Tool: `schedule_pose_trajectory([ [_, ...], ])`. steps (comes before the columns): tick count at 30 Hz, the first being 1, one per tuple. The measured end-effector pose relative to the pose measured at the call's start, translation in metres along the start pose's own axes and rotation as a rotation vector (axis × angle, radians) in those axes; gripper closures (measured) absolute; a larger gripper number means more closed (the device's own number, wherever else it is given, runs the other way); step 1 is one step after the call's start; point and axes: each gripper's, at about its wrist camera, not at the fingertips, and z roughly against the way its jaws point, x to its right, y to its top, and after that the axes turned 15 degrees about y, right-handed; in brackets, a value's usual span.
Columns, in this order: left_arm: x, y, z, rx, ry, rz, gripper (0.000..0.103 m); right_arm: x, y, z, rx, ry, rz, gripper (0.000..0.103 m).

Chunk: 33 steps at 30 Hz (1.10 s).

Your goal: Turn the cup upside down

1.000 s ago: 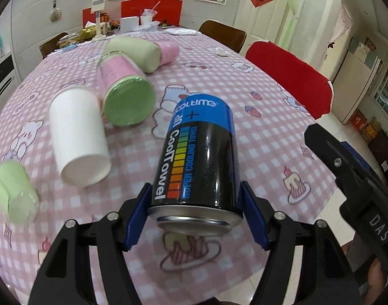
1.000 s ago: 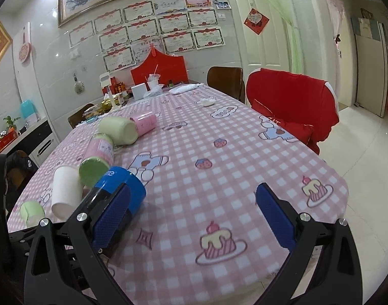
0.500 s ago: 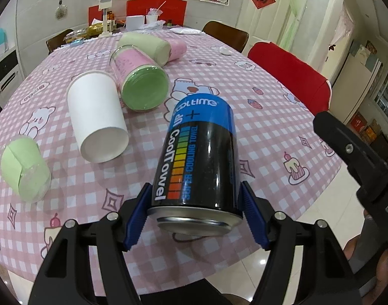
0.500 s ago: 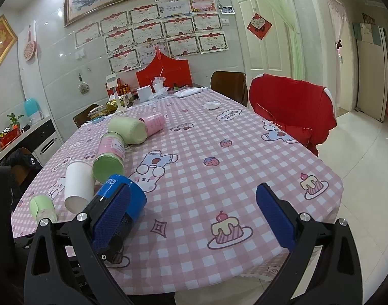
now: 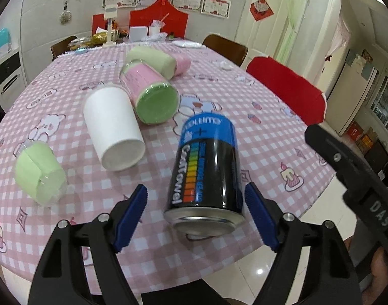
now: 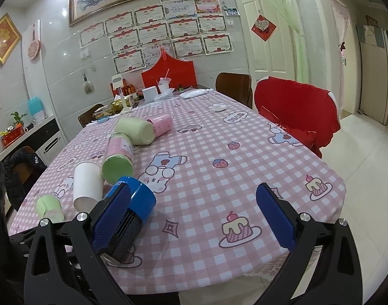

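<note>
A black and blue can-shaped cup (image 5: pixel 206 167) lies on its side near the front edge of the pink checked table (image 5: pixel 270 127), metal end towards me. My left gripper (image 5: pixel 196 216) is open, with its blue pads on either side of the cup and a gap on the left side. The cup looks blurred. In the right wrist view the cup (image 6: pixel 133 211) lies behind the left finger of my right gripper (image 6: pixel 191 218), which is open and empty above the table's front edge.
A white paper cup (image 5: pixel 112 129), a pink jar with a green lid (image 5: pixel 150 96), a small green cup (image 5: pixel 40 170) and a green and pink roll (image 5: pixel 155 61) lie on the table behind. A red chair (image 5: pixel 285 89) stands at the right.
My left gripper has opened and let go of the black and blue cup, which now lies on the table tilted slightly. Both grippers have drawn back from the table.
</note>
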Motion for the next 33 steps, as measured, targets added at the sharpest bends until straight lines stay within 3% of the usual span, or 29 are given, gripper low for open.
schedule_pose_trajectory([
  [6,-0.024,0.007,0.012,0.039,-0.041,0.050,0.025,-0.005,0.003,-0.009,-0.021,0.043,-0.033,0.008],
  [17,-0.068,0.025,0.012,0.104,0.088,0.098,0.025,-0.012,-0.001,-0.064,-0.218,0.144,-0.175,0.008],
  [20,-0.078,0.029,0.012,0.113,0.098,0.116,0.025,-0.009,-0.005,-0.082,-0.291,0.224,-0.257,0.008],
  [27,-0.087,0.032,0.002,0.107,0.098,0.117,0.025,-0.003,-0.010,-0.102,-0.377,0.291,-0.359,0.008],
  [33,-0.090,0.033,-0.006,0.099,0.093,0.114,0.025,-0.005,-0.007,-0.108,-0.395,0.280,-0.358,0.013],
])
